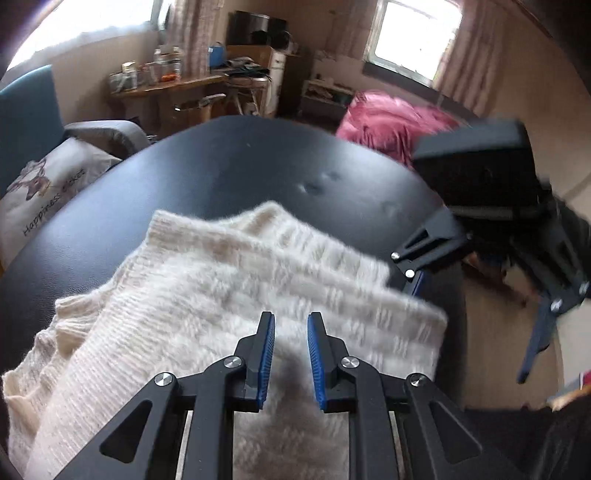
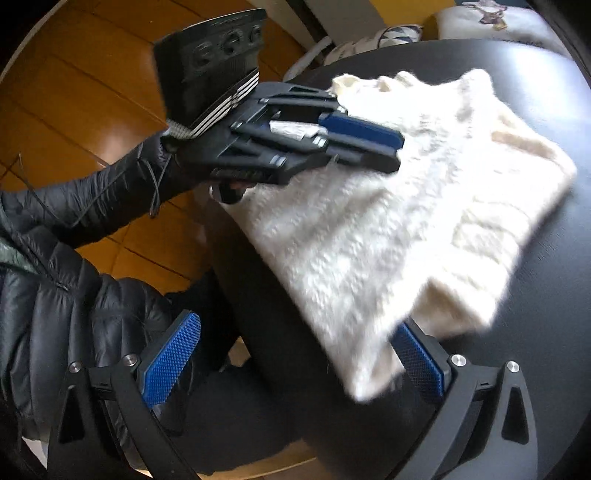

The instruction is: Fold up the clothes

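One cream knitted sweater (image 1: 229,295), folded into a rough rectangle, lies on a round black table (image 1: 229,162); one folded corner reaches the table's near edge, and the ribbed neckline points toward the far side.

Left gripper (image 1: 291,360): black frame, blue ribbed pads, poised over the sweater's near part. Jaws narrowly parted with a plain gap between the pads; no fabric pinched. In the right wrist view the same tool (image 2: 369,142) sits low over the sweater's edge, carried by a hand in a black puffer sleeve (image 2: 110,192).

Right gripper (image 2: 295,362): jaws spread to their widest, one blue pad (image 2: 419,360) just beside the sweater's near corner, the other off the table's edge. Nothing gripped. Seen from the left wrist (image 1: 476,291), it stands at the table's right edge, blurred.

Surroundings: pink bedding (image 1: 391,122), printed cushion (image 1: 48,192), cluttered wooden desk (image 1: 166,85), two bright windows (image 1: 413,33), wooden floor (image 2: 92,92).
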`<state>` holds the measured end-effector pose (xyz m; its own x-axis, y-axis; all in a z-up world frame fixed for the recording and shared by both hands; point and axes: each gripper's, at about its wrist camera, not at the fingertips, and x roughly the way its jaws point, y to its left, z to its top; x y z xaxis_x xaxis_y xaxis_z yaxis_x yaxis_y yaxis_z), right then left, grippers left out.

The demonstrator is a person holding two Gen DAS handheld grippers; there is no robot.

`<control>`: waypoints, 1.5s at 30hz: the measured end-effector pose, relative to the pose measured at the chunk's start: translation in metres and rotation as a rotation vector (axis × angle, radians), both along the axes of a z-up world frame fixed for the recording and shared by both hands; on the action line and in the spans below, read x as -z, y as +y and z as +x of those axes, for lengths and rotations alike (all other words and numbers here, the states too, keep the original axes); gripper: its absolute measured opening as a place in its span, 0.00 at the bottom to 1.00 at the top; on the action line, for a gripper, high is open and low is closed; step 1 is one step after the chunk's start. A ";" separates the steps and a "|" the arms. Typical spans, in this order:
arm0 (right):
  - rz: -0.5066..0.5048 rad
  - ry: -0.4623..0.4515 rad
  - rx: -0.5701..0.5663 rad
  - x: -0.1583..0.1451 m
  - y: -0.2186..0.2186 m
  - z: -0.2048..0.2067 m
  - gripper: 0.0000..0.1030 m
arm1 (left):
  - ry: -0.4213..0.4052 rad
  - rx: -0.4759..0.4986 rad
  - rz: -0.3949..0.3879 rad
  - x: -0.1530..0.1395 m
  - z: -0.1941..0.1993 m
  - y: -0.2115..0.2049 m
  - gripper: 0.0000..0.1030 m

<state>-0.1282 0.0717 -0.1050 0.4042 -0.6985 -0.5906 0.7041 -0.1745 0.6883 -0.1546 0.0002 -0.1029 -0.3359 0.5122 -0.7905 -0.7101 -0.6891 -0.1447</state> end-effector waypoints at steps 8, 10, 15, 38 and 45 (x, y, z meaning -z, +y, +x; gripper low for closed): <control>0.138 0.005 -0.287 0.001 -0.033 0.029 1.00 | -0.003 -0.016 -0.013 0.017 -0.006 0.013 0.17; 0.166 0.006 -0.271 -0.001 -0.031 0.023 1.00 | -0.003 -0.022 0.000 0.012 -0.007 0.011 0.17; 0.258 0.186 -0.095 -0.023 -0.003 0.018 1.00 | -0.002 -0.088 0.061 -0.010 -0.027 -0.011 0.17; 0.145 0.335 0.239 0.007 0.002 0.034 1.00 | -0.206 0.095 -0.013 0.008 -0.161 -0.005 0.07; 0.219 0.506 0.279 0.012 -0.014 0.057 1.00 | 0.005 0.044 0.096 -0.035 -0.136 -0.018 0.05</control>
